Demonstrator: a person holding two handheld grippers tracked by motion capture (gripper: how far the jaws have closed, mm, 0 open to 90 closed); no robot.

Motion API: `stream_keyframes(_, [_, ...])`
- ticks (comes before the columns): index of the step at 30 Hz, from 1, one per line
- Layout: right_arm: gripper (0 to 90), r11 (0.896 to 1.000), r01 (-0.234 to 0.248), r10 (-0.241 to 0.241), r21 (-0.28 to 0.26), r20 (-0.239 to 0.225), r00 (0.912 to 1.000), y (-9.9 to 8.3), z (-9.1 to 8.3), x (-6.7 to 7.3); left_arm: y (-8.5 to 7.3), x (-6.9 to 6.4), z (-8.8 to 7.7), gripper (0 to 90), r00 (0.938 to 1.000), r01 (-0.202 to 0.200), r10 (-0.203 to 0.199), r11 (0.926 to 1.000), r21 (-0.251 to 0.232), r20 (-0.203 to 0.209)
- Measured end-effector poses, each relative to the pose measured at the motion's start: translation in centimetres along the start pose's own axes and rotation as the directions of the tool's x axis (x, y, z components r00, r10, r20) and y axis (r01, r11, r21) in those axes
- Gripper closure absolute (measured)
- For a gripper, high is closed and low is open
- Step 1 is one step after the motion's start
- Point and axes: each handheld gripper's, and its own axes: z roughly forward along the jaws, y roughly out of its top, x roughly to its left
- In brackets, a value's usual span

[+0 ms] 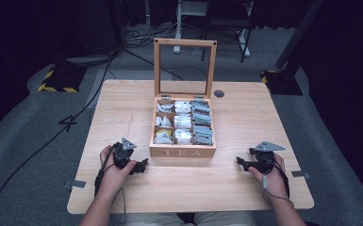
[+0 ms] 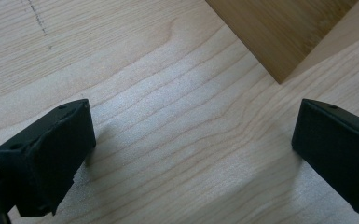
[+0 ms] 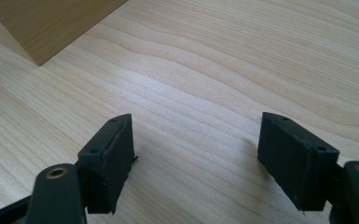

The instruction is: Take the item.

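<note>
A wooden tea box [image 1: 182, 151] sat near the middle of the light wooden table [image 1: 122, 101], its glass-paned lid [image 1: 185, 68] standing upright and its compartments packed with tea bags [image 1: 183, 121]. We held the left gripper [image 1: 142, 165] low over the table just beside the box's front left corner, and the right gripper [image 1: 240, 162] near the front right corner, each apart from the box. In the left gripper view, the jaws stood wide apart over bare wood [image 2: 177, 140], gripping nothing, with a corner of the box [image 2: 279, 37] just ahead. In the right gripper view, the jaws likewise stood spread and empty above the tabletop [image 3: 214, 84], a corner of the box [image 3: 46, 23] showing at upper left.
</note>
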Motion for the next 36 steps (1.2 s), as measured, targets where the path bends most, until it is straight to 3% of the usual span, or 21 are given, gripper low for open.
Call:
stream_keyframes(14, [27.5,1.000,-0.002,0.002,0.001,0.000,1.0000,0.0,0.0,0.0,0.1,0.0,0.1,0.1,1.0000,-0.004,0.004,1.0000,-0.002,0.003])
stream_keyframes(26, [40.5,1.000,-0.010,0.010,-0.011,0.006,0.9999,0.5,0.4,-0.3,0.1,-0.1,0.1,0.5,1.0000,-0.008,0.008,1.0000,-0.003,0.002])
stream_keyframes(31, [44.0,0.999,-0.043,0.043,-0.002,-0.051,0.9978,1.6,0.7,-0.1,0.1,-0.1,0.1,0.5,1.0000,-0.008,0.008,1.0000,-0.003,0.002])
stream_keyframes(36, [45.2,0.999,-0.017,0.015,-0.029,-0.077,0.9969,3.7,-0.1,0.7,0.1,-0.1,0.1,0.5,1.0000,-0.007,0.007,1.0000,-0.003,0.003])
